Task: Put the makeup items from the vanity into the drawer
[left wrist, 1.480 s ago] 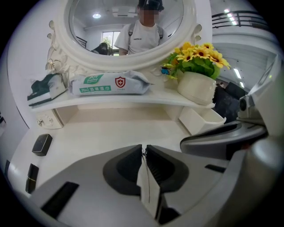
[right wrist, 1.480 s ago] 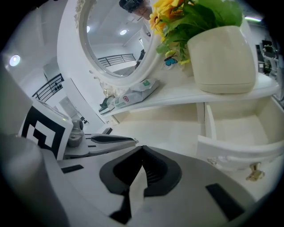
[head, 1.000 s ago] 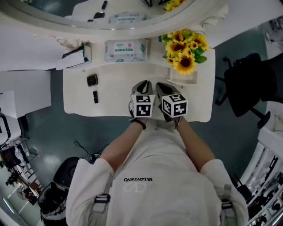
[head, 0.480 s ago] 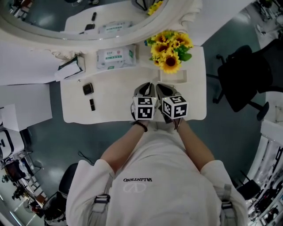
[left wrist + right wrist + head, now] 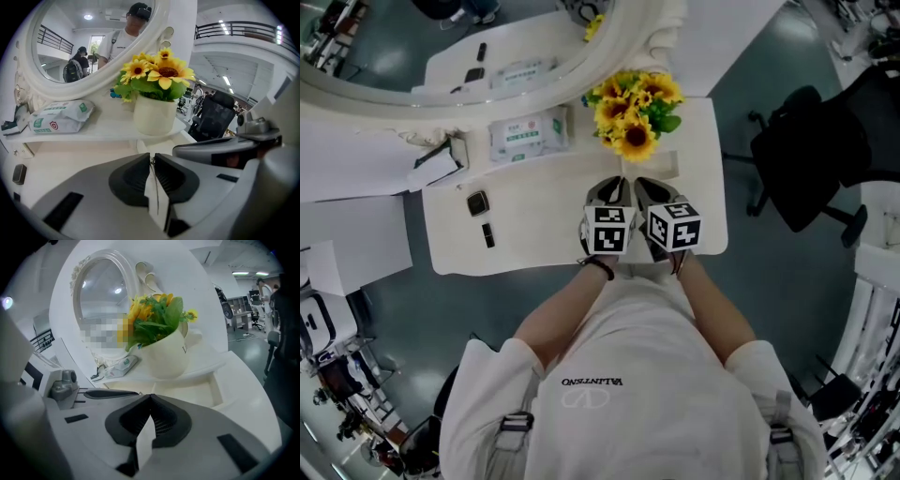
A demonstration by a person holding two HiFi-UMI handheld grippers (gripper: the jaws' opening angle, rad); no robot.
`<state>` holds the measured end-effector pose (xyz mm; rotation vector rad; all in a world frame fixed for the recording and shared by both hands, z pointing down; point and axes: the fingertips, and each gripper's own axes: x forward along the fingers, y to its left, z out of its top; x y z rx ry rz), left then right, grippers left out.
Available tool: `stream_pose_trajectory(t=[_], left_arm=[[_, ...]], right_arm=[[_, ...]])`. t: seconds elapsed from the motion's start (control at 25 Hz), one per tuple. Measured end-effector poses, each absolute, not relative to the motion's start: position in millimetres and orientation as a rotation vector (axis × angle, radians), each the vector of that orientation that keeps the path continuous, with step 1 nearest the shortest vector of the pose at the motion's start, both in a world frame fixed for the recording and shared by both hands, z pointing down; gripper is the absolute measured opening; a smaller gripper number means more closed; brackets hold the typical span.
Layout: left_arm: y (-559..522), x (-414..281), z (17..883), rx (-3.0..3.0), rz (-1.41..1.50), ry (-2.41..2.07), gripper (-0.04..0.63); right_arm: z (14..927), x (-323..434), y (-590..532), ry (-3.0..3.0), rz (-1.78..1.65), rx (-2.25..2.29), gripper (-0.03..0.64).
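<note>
The left tool (image 5: 614, 185) and the right tool (image 5: 647, 186) are both clenched on nothing, held side by side over the white desk (image 5: 544, 216), just in front of the white pot of yellow sunflowers (image 5: 630, 112) (a carrying posture, I judge, not a reach). The small dark square compact (image 5: 477, 202) and the short dark stick (image 5: 487, 234) lie on the desk, well off to the left tool's left.

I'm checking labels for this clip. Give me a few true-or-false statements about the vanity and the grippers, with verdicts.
1. The left gripper and the right gripper are both shut and empty. True.
2. The sunflowers stand in a black pot. False: the pot is white.
3. In the head view, the pack of wipes lies left of the sunflowers. True.
4. The dark compact lies between the grippers. False: the compact lies on the tabletop, well to their left.
</note>
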<state>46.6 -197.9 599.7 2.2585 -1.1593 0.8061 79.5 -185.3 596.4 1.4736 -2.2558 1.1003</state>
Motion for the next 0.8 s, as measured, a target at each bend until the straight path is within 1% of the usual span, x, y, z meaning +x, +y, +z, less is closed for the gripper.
stream_pose_trajectory(t=[0.8], left_arm=[[-209, 100, 605, 2.271, 0.832, -1.106, 0.038]], right_arm=[[600, 134, -195, -2.221, 1.133, 1.55, 0.012]])
